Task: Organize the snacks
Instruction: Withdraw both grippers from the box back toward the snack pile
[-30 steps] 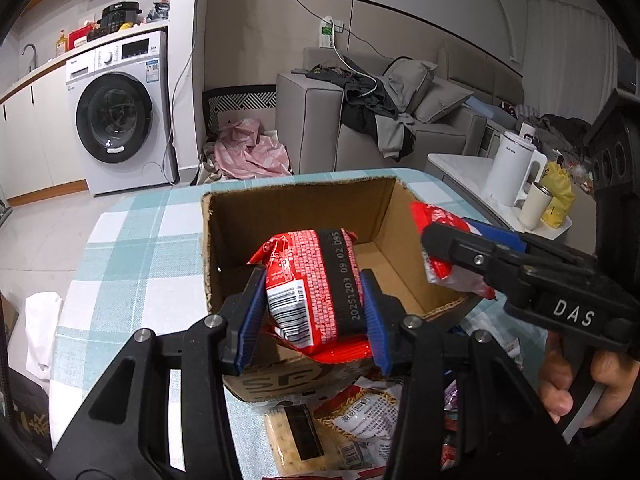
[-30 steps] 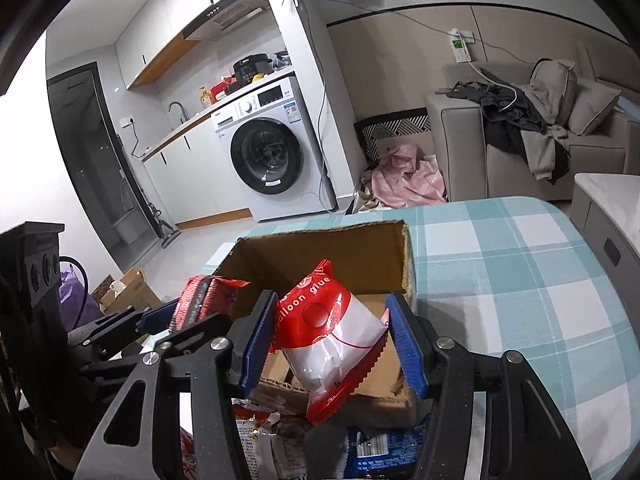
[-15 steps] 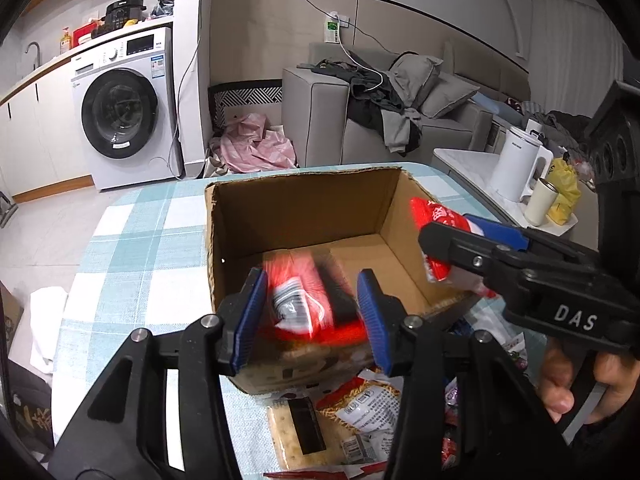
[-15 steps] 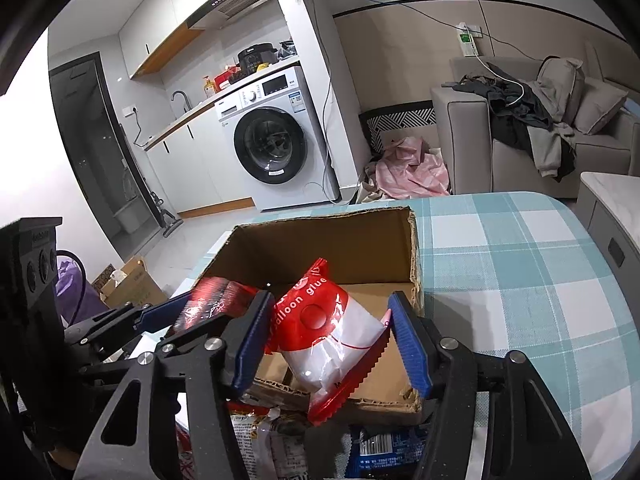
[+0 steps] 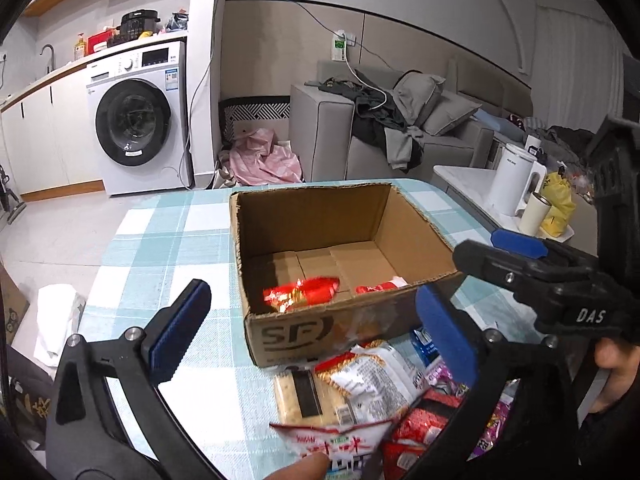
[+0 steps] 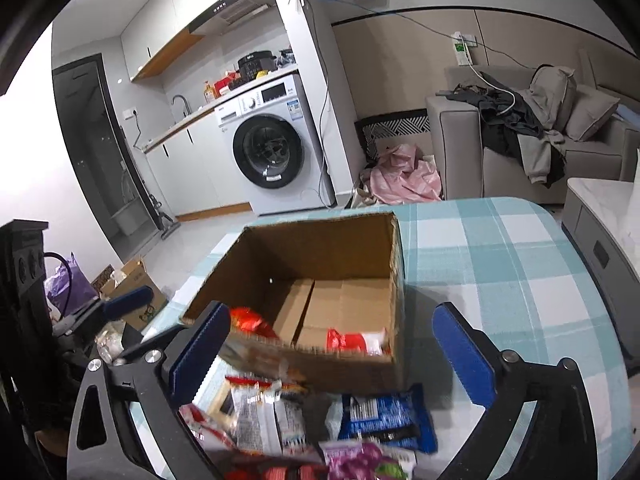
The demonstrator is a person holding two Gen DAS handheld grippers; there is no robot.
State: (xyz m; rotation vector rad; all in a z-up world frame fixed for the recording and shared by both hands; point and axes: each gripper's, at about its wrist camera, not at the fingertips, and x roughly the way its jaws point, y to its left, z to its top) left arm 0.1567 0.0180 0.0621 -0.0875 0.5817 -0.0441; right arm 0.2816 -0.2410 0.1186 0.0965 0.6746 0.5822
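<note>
An open cardboard box (image 5: pixel 304 332) (image 6: pixel 320 248) stands on the checked tablecloth. Two red snack packets lie inside it at the near wall: one on the left (image 5: pixel 300 292) (image 6: pixel 248 320), one red and white on the right (image 5: pixel 380 286) (image 6: pixel 354 340). My left gripper (image 5: pixel 312 328) is open and empty, in front of the box. My right gripper (image 6: pixel 328 356) is open and empty, also in front of the box, and shows in the left wrist view (image 5: pixel 516 248). A heap of loose snack packets (image 5: pixel 368 392) (image 6: pixel 304 420) lies below both grippers, among them a blue packet (image 6: pixel 384 416).
The table (image 5: pixel 160 248) has a teal and white checked cloth. A side table with a white kettle (image 5: pixel 516 180) and a cup (image 5: pixel 534 214) stands to the right. A sofa (image 5: pixel 380 136) and a washing machine (image 5: pixel 136 120) are behind. A cardboard box (image 6: pixel 132 292) sits on the floor at left.
Both grippers have opened and let go of their packets. The two red packets now lie in the box. Both grippers have drawn back toward the snack heap.
</note>
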